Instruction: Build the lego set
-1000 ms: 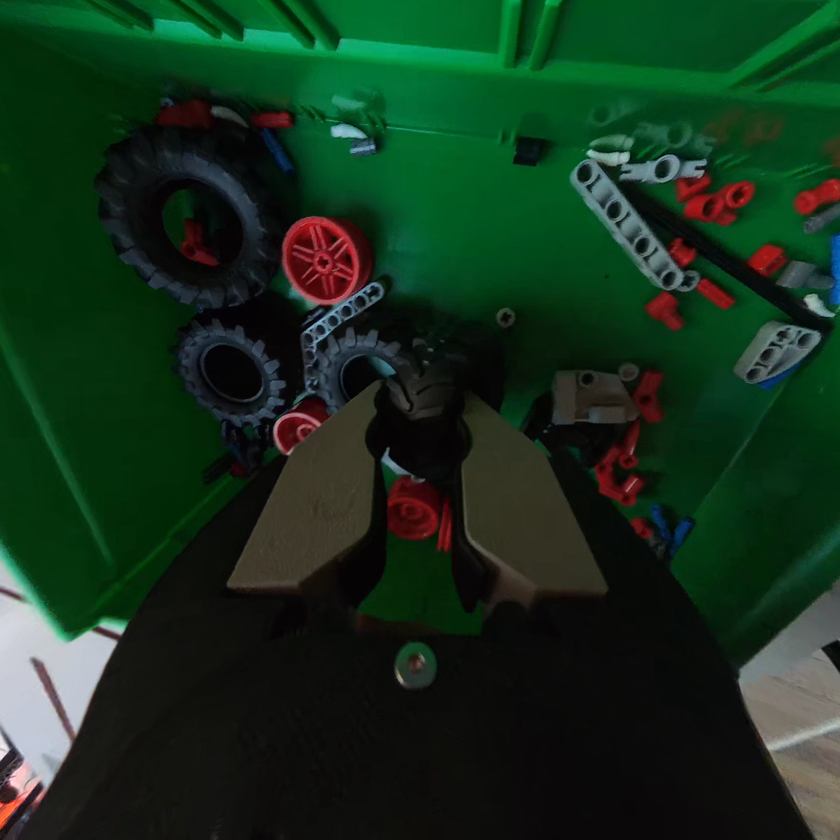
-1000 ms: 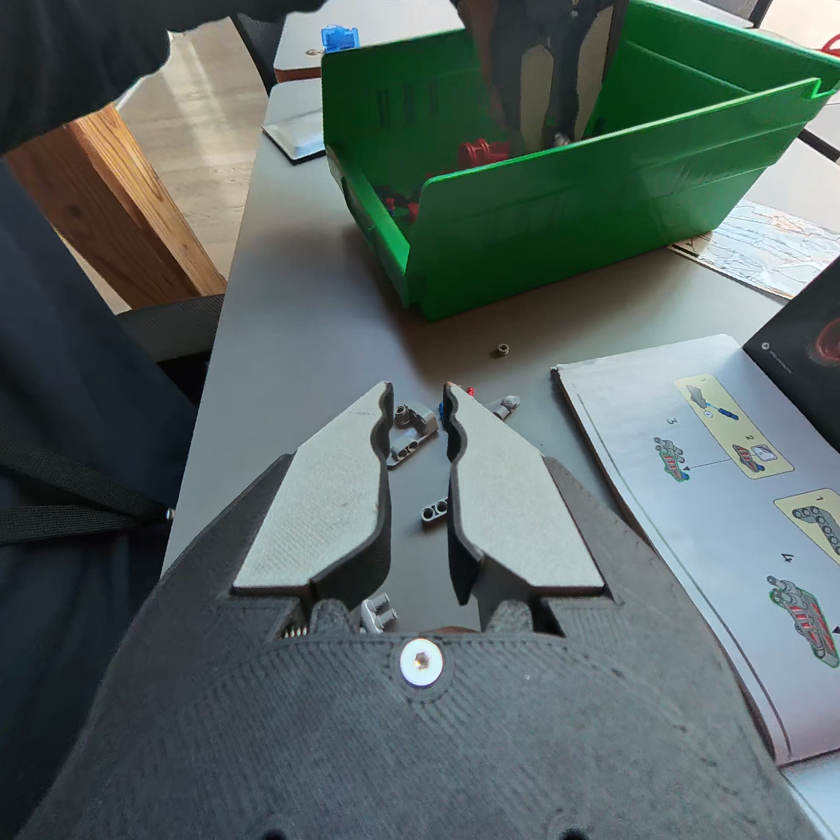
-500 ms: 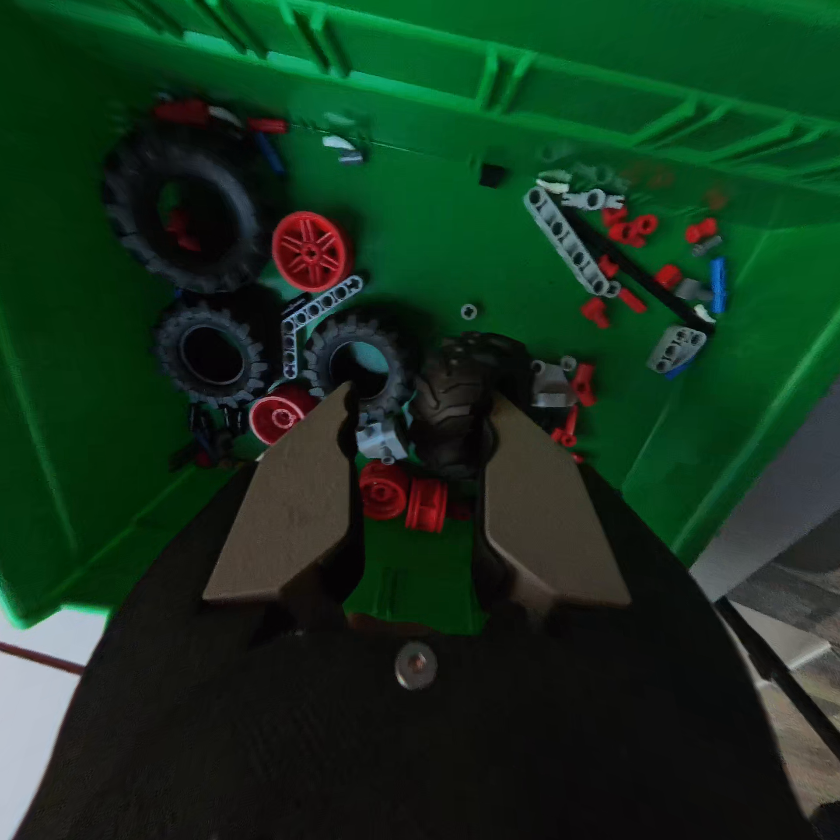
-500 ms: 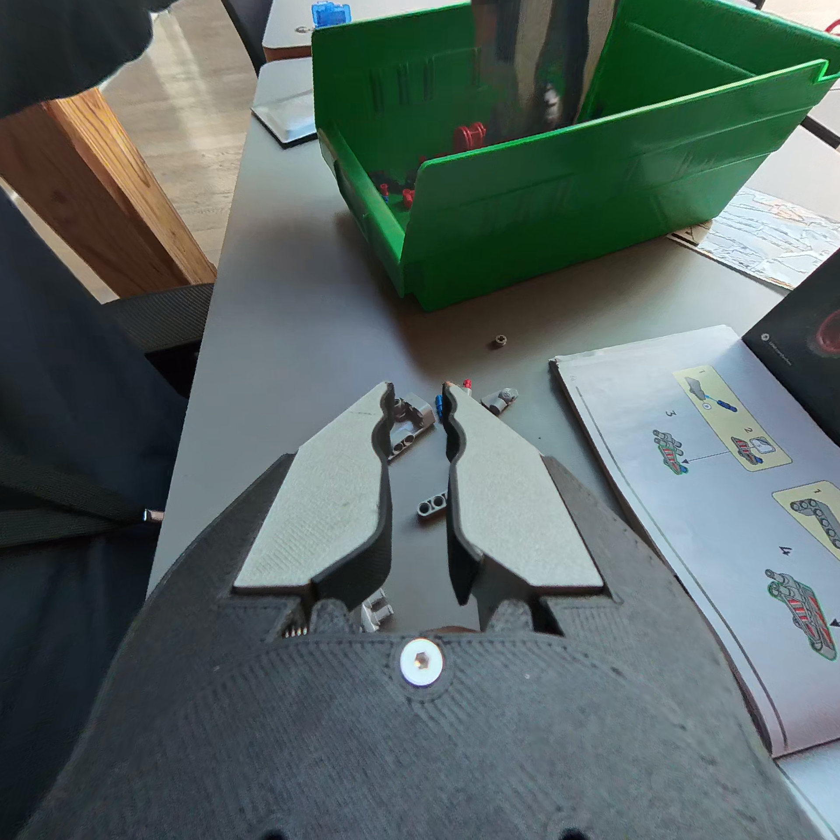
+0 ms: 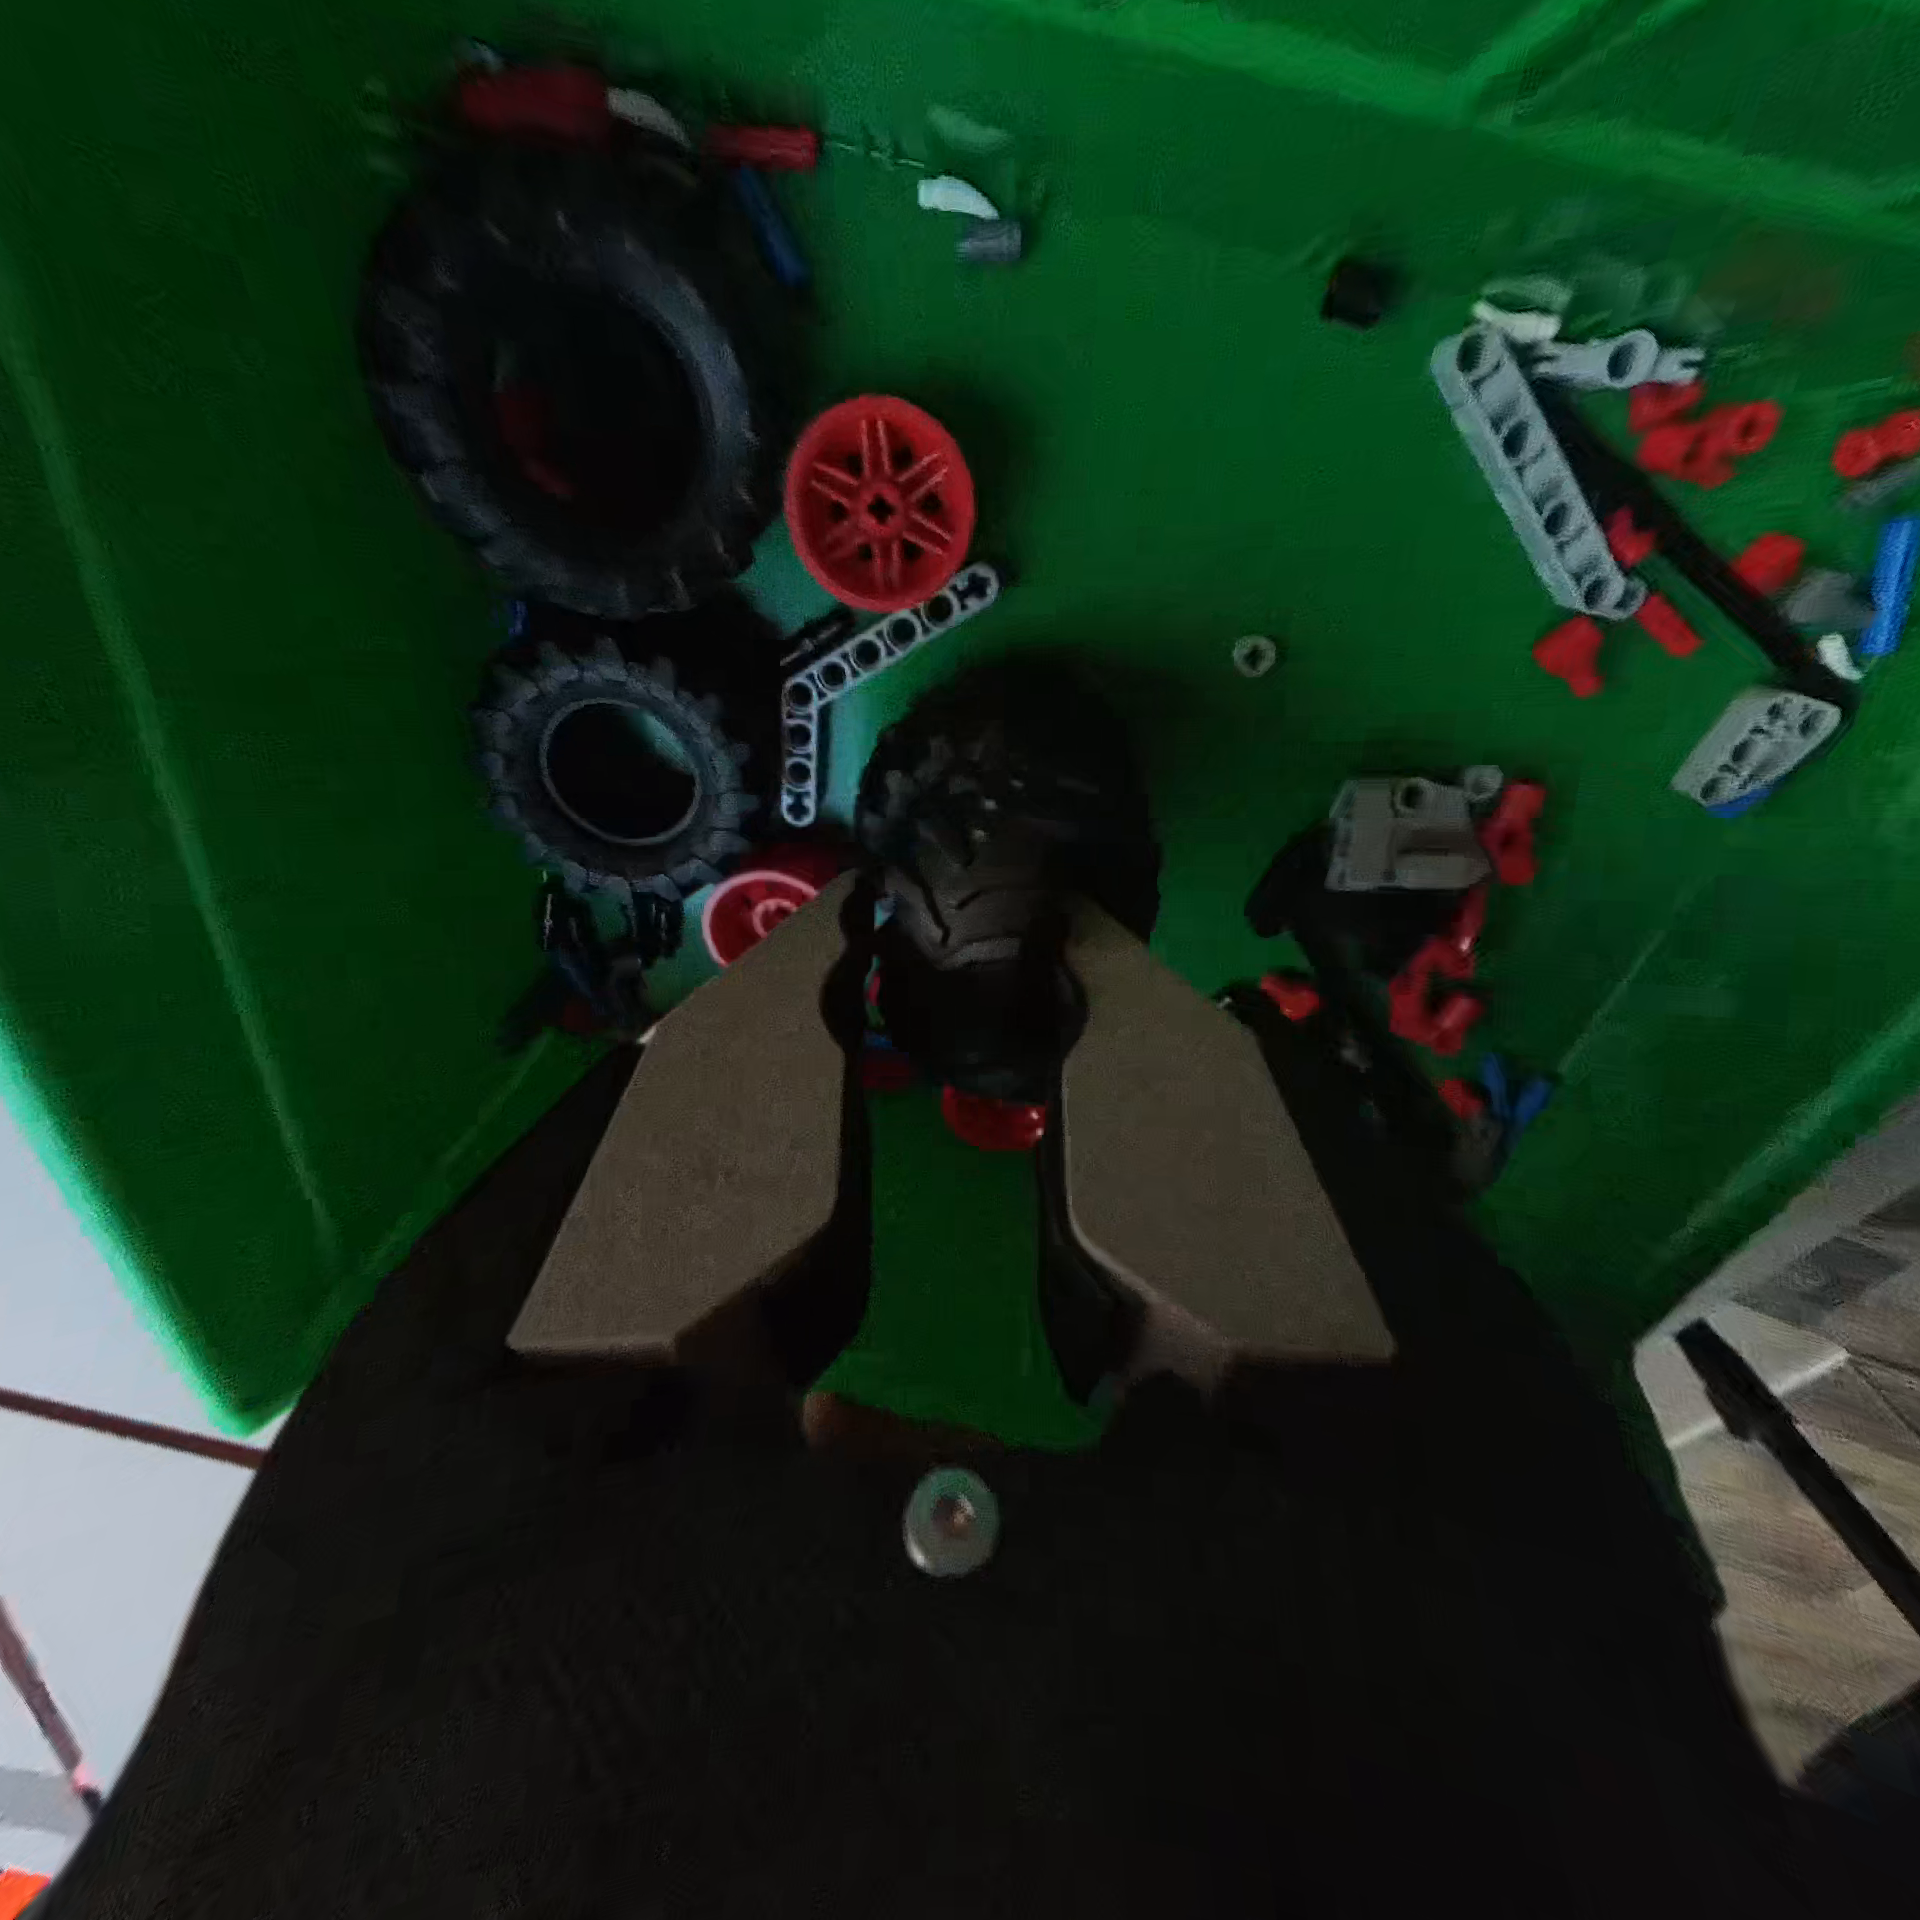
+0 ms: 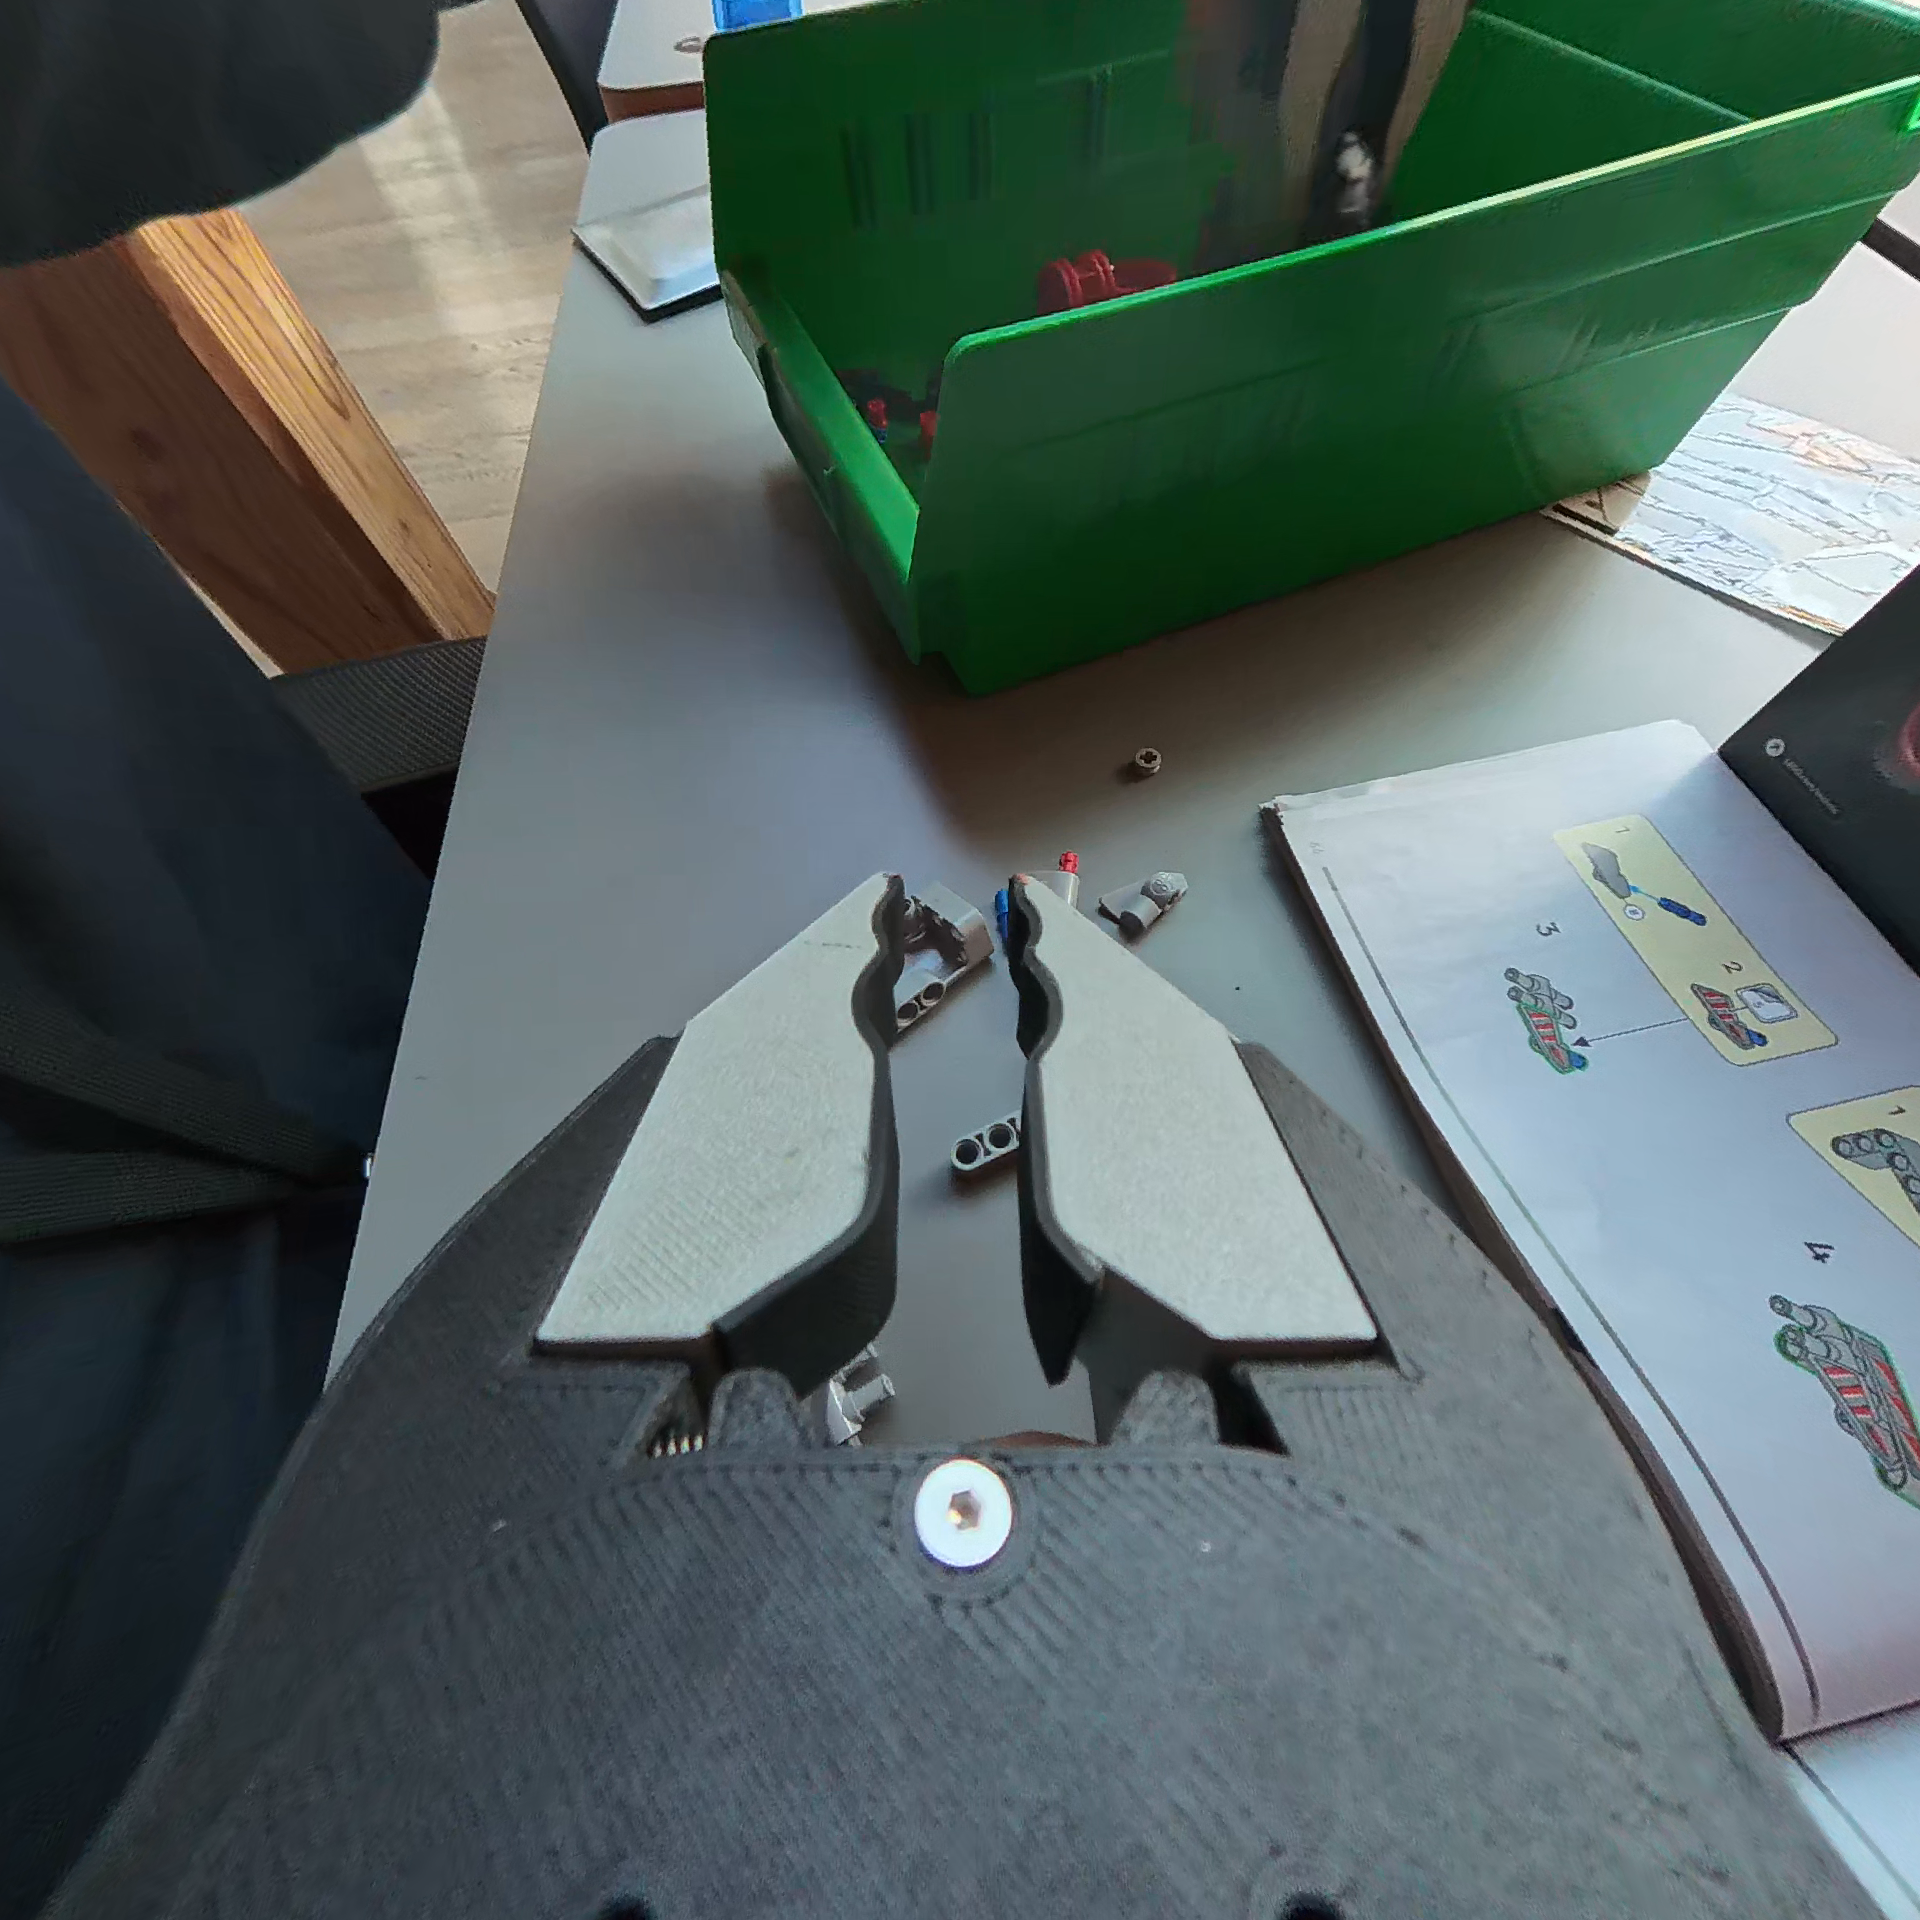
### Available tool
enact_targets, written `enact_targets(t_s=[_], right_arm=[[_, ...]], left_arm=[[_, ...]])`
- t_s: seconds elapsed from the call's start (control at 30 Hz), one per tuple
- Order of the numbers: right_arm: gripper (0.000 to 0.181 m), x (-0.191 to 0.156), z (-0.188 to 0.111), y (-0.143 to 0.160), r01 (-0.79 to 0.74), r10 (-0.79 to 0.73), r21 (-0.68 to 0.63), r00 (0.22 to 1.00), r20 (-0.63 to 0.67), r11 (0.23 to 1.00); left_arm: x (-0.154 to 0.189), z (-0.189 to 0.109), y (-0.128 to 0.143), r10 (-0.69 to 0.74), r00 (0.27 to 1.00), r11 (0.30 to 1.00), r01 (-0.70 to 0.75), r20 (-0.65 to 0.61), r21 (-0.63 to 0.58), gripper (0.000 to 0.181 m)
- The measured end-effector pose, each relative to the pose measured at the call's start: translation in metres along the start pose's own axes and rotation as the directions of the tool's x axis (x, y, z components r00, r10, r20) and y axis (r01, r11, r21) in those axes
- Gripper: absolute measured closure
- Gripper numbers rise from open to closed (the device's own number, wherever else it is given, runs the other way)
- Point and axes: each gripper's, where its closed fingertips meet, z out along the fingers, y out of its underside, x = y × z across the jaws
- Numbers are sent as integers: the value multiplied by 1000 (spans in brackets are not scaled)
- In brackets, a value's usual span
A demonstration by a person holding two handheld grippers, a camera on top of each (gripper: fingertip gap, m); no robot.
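At the centre of the left wrist view, the left gripper (image 5: 961,935) is clamped on a knobby black rubber tyre (image 5: 987,883) inside the green plastic bin (image 5: 1195,540); its tread faces the camera, axle crosswise between the fingers. The right gripper (image 6: 956,899), slightly apart and empty, hovers over small grey pieces (image 6: 930,961) on the grey table (image 6: 675,727), lower centre.

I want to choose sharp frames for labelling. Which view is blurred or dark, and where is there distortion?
Left wrist view: dim and motion-smeared inside the green plastic bin; the black rubber tyre between the left gripper fingertips is soft, and the wide lens bends the walls. Right wrist view: bright and sharp on the grey table; only the other gripper is blurred.
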Motion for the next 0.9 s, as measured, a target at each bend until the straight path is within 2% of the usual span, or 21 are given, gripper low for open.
enact_targets(t_s=[0.03, 0.07, 0.1, 0.13, 0.2, 0.27, 0.3, 0.37, 0.43, 0.47, 0.63, 0.8, 0.9], right_arm=[[165, 0, 0, 0, -4, 4, 3, 1000, 3, 1000], [165, 0, 0, -1, -7, 7, 5, 1000, 7, 1000], [165, -1, 0, -1, -9, 9, 5, 1000, 10, 1000], [165, -1, 0, 0, -8, 8, 4, 1000, 12, 1000], [165, -2, 1, 1, -3, 3, -5, 1000, 13, 1000], [165, -2, 2, 3, 6, -6, -15, 1000, 8, 1000], [165, -2, 2, 3, 9, -9, -18, 1000, 5, 1000], [165, -2, 3, 3, 11, -11, -19, 1000, 4, 1000], [166, -2, 3, 4, 8, -8, -22, 1000, 5, 1000], [166, -1, 3, 5, 8, -8, -25, 1000, 4, 1000], [166, -2, 2, 3, 14, -14, -18, 1000, 1, 1000], [166, -6, 0, -1, 40, -40, -13, 999, -3, 999], [166, -5, 0, 0, 51, -51, -19, 999, -14, 999]], left_arm=[[0, -4, 0, 19, 1000, 1000, -19, 14, 2, 132], [-8, -8, -5, 4, 998, 999, -6, 62, 36, 106], [-15, -13, -10, -37, 995, 997, 31, 87, 67, 108], [-20, -18, -13, -70, 992, 994, 61, 100, 90, 119], [-28, -25, -16, -84, 987, 990, 66, 135, 128, 119], [-35, -30, -17, -85, 984, 987, 62, 159, 146, 111], [-44, -30, -21, -117, 975, 982, 85, 191, 170, 116], [-55, -21, -25, -171, 961, 974, 132, 219, 182, 154], [-49, 0, -21, -161, 969, 983, 142, 189, 113, 146], [-49, 6, -21, -171, 967, 983, 155, 187, 95, 154], [-47, 9, -26, -202, 973, 974, 187, 112, 129, 156], [-44, 13, -22, -297, 954, 938, 301, -45, 170, 155], [-44, 9, -21, -240, 969, 963, 231, 53, 136, 156]])
